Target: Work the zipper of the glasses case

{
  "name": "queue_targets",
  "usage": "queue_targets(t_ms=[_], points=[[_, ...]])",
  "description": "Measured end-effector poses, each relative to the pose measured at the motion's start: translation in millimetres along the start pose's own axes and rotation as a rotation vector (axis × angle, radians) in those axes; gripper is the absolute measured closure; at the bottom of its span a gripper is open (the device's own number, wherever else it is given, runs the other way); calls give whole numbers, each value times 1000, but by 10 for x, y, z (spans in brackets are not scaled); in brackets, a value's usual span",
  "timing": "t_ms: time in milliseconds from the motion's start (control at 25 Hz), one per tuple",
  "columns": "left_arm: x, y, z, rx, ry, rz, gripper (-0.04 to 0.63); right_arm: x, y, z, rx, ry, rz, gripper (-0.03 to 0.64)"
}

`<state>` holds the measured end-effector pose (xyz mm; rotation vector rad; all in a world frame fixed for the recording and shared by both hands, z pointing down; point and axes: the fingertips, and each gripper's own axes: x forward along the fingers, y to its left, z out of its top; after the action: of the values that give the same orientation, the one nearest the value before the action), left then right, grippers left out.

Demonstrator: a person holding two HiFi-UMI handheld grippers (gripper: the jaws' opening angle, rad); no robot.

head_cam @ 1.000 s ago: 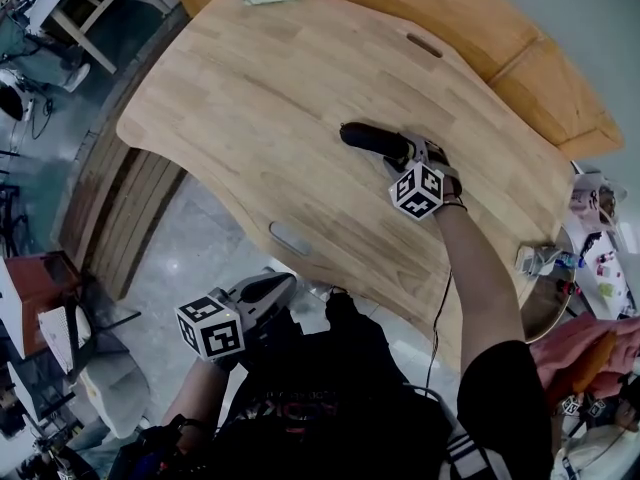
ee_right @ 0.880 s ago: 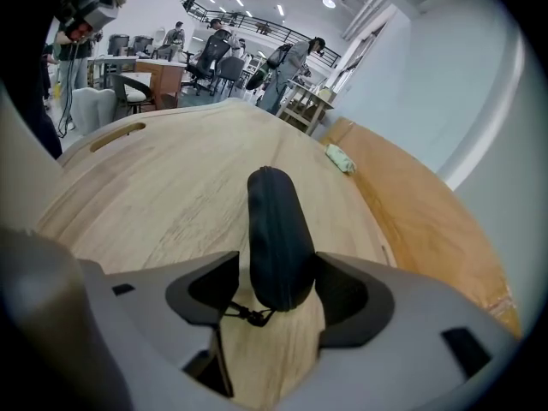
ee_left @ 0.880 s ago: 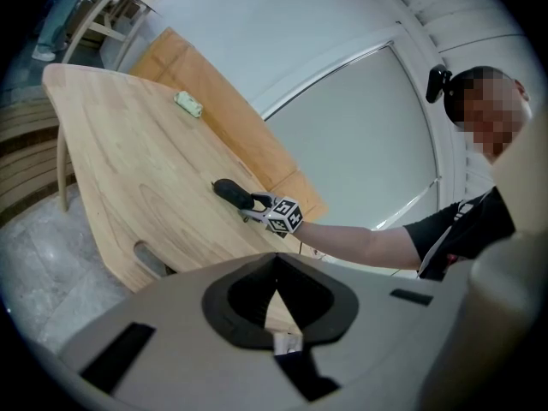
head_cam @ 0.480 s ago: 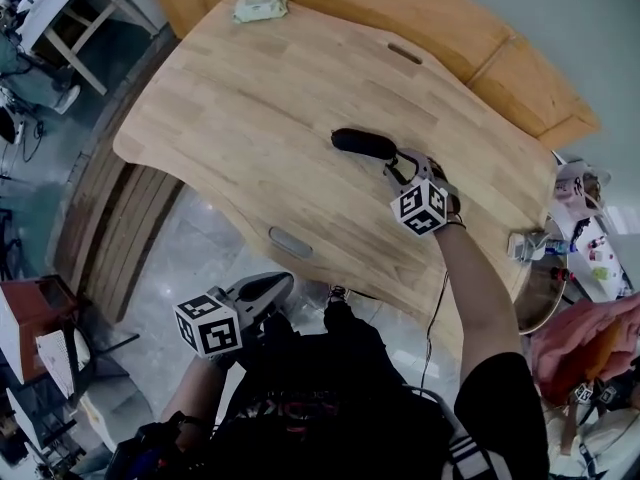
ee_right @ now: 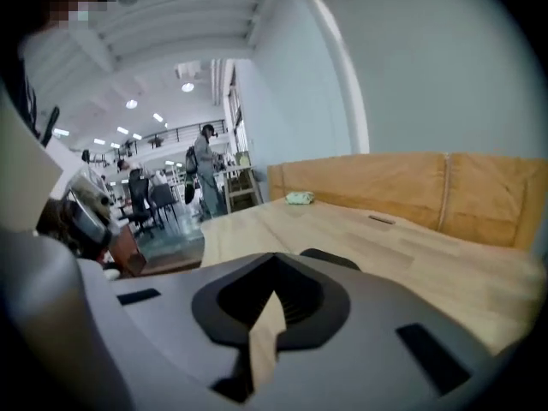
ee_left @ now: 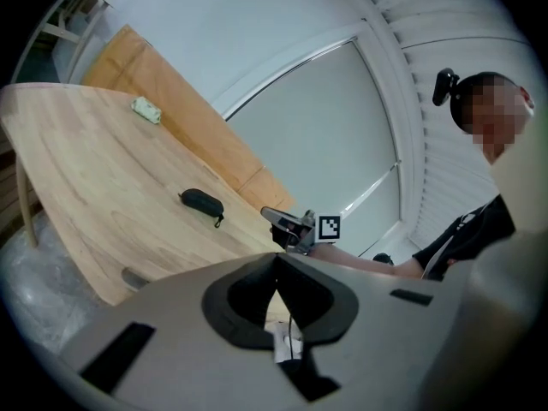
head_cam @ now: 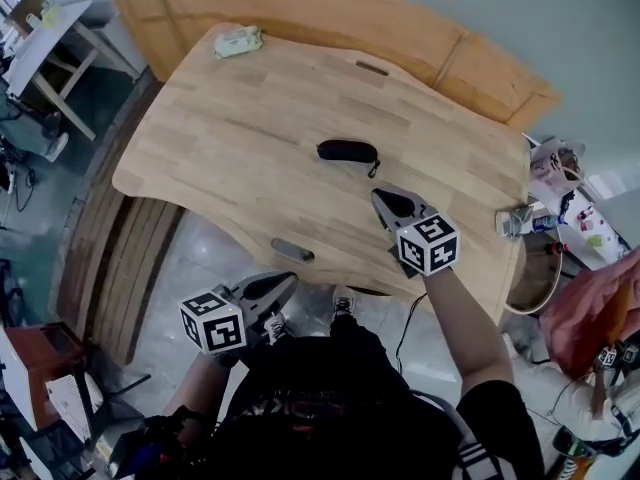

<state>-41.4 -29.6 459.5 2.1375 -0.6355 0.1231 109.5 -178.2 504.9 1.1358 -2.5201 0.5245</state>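
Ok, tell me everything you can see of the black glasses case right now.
The black oval glasses case lies flat on the light wooden table, near its middle. It looks soft-shelled and matte, and appears closed. A small dark pull tab trails from its right end onto the wood. Only the table touches it; the right gripper, jaws shut, is clear of it, nearer the person.

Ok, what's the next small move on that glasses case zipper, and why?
Probably reach the right gripper forward to the zipper pull at the right end of the glasses case. Its jaws have just closed on nothing, short of the case, which lies untouched on the table; the left gripper hangs shut, farther off.
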Motion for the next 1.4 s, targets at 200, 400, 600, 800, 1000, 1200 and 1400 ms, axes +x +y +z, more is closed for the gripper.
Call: queue_targets(t_ms=[200, 400, 600, 800, 1000, 1200, 1400], points=[[-73, -22, 10, 32, 11, -50, 584, -357, 720, 203, 188, -108, 91, 603], [-136, -55, -19, 53, 36, -98, 584, -622, 1345, 269, 322, -174, 152, 603], [-236, -81, 2, 75, 57, -128, 584, -733, 1829, 200, 380, -194, 184, 603], [-302, -150, -65, 94, 82, -152, 584, -798, 2165, 77, 434, -195, 202, 603], [-361, -184, -164, 111, 113, -170, 584, -833, 2349, -16, 456, -210, 191, 603], [-412, -195, -253, 117, 133, -180, 584, -852, 2458, -82, 485, -233, 185, 603], [-425, -203, -292, 120, 144, -190, 584, -864, 2466, -126, 531, -257, 192, 603]])
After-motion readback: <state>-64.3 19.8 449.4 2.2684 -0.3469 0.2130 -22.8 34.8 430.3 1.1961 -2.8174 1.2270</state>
